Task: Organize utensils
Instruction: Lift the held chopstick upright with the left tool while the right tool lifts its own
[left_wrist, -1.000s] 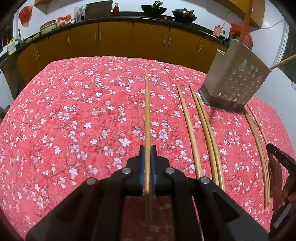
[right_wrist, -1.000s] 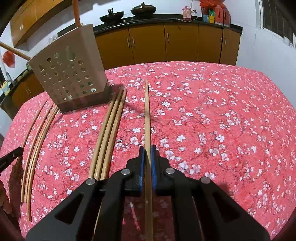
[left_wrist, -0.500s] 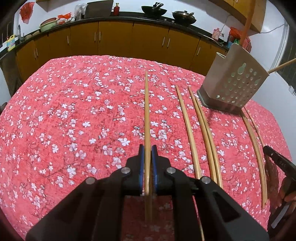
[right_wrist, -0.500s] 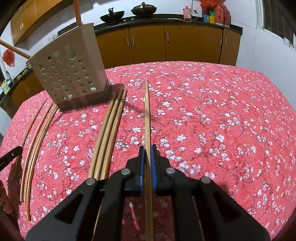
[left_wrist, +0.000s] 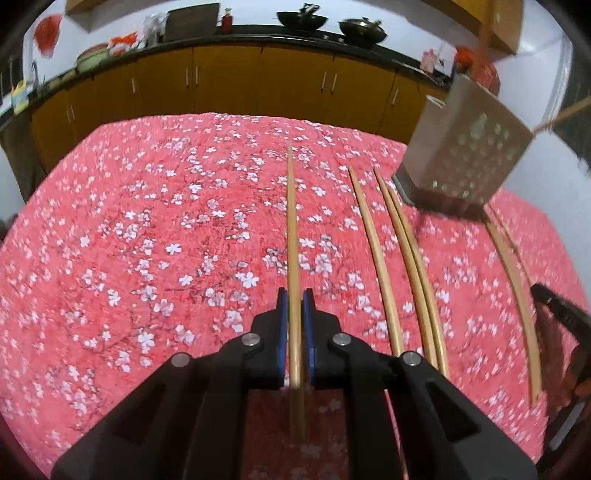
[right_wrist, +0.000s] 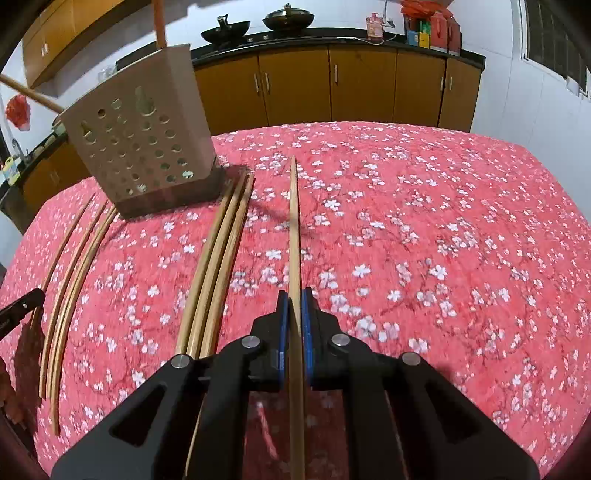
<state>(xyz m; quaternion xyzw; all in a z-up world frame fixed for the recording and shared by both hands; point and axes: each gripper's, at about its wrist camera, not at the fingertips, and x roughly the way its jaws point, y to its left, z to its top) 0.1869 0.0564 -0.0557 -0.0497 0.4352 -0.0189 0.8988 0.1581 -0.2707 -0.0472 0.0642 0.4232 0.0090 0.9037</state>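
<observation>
Each gripper is gripping one chopstick between nearly closed jaws: the left gripper (left_wrist: 294, 295) its chopstick (left_wrist: 293, 236), the right gripper (right_wrist: 294, 295) another chopstick (right_wrist: 293, 229), above the cloth (right_wrist: 424, 236).

Your left gripper (left_wrist: 294, 299) clamps one chopstick (left_wrist: 291, 229) that runs forward over the tablecloth (left_wrist: 129, 240). To its right lie three loose chopsticks (left_wrist: 402, 251), one apart and two touching. Behind them, to the right, stands the utensil holder (left_wrist: 465, 155), with sticks poking out of its top. Your right gripper (right_wrist: 294, 299) clamps another chopstick (right_wrist: 293, 229); three lie bundled (right_wrist: 218, 266) just to its left, and further left several more (right_wrist: 70, 266) lie near the table edge. Behind the table runs the counter with cabinets (right_wrist: 332, 88), pans on top.
</observation>
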